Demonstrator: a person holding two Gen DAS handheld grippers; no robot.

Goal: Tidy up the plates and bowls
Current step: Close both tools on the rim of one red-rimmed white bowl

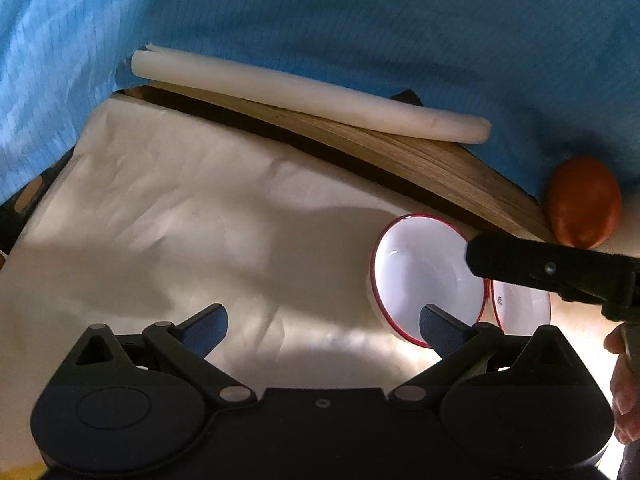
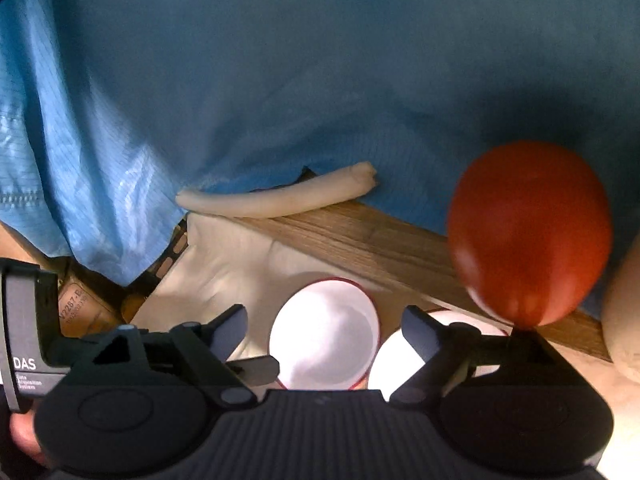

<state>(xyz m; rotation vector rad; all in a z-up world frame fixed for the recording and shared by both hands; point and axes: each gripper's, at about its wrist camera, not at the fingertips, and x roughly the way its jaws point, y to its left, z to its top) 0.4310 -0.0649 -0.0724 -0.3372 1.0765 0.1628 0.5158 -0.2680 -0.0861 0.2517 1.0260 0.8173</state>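
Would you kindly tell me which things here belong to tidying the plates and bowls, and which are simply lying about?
For the job:
- left bowl
- right bowl
- left claw, open
- right claw, open

Lying about:
- white roll
- orange ball
- blue cloth
- wooden board
- cream sheet

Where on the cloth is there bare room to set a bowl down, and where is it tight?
The pale cloth lies bare left of the two bowls, from the wooden board down to the left gripper. It is crowded at the right: the near bowl and second bowl stand edge to edge, with the right gripper over them and the red ball behind.
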